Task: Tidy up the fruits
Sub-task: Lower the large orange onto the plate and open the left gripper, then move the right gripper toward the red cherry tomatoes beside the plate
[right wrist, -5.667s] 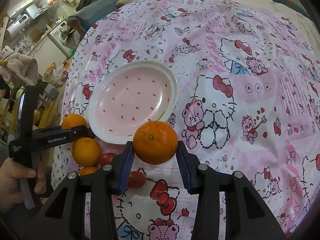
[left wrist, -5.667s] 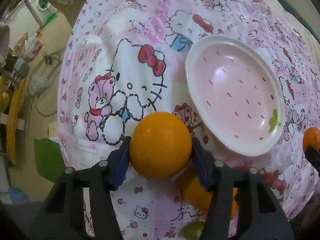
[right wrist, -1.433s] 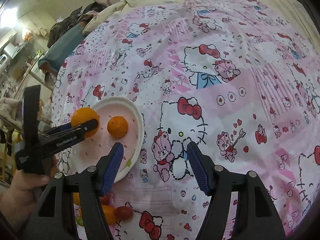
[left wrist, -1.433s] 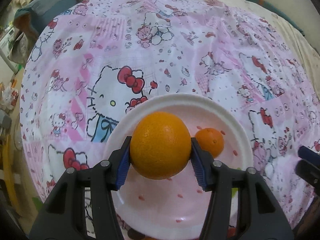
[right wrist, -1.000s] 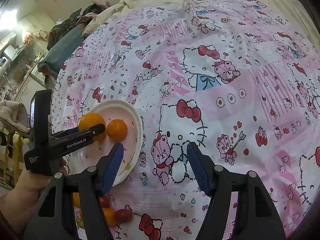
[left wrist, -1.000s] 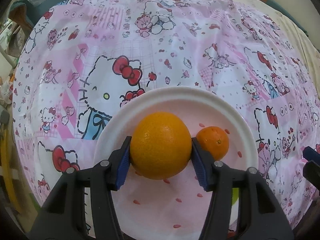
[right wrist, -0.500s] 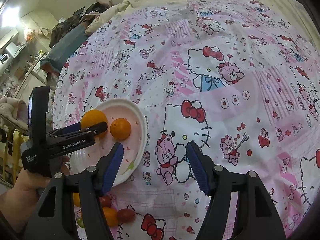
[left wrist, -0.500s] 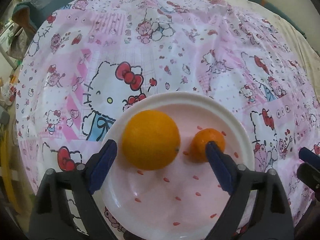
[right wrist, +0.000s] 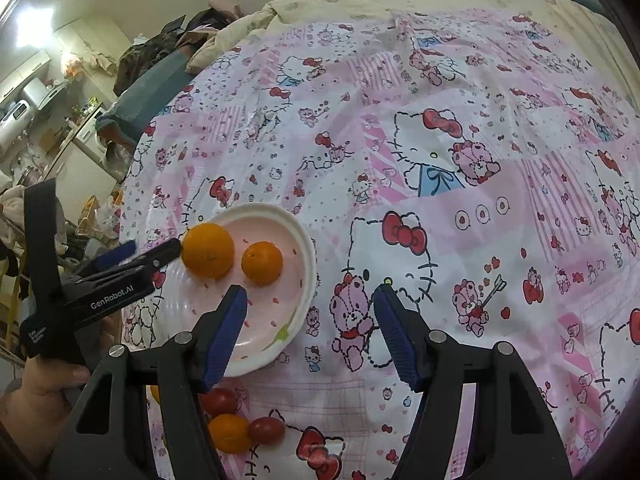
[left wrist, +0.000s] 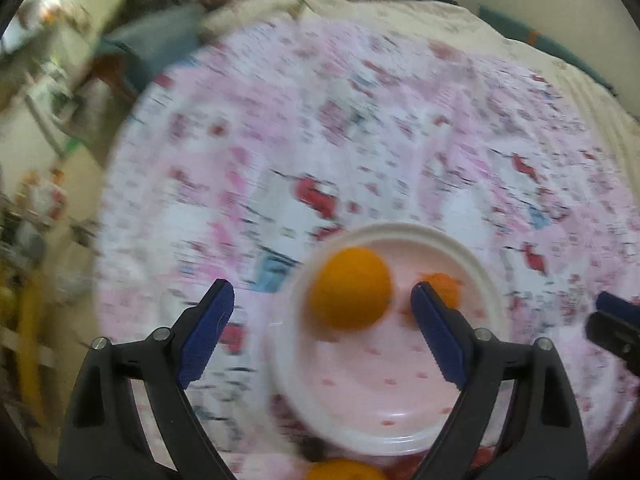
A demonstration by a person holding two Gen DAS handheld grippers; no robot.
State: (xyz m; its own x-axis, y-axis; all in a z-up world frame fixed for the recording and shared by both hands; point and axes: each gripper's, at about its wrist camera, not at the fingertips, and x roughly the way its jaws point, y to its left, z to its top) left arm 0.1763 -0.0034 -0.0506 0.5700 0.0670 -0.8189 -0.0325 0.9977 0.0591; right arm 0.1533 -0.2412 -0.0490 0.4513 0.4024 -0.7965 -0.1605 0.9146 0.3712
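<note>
Orange fruit, two pieces, sits on the plate (right wrist: 308, 276): a big orange (right wrist: 207, 250) at the left, a small orange (right wrist: 262, 262) just beside it to the right, with a thin gap between them. Your left tongs (left wrist: 322, 305) have just been opening and now stand wide, with nothing pressed between the pads; in the blurred left wrist view the big orange (left wrist: 352, 289) lies free on the plate (left wrist: 486, 280) between the spread fingers. Your left hand (right wrist: 36, 396) grips the handle at the plate's left side. Your right tongs (right wrist: 308, 304) hang about half open and empty, over the plate's right rim and the pink printed cloth (right wrist: 460, 160) (it covers a bed). More fruit lies on the cloth near you, below the plate: another orange (right wrist: 229, 432) touching two tomatoes (right wrist: 266, 430).
</note>
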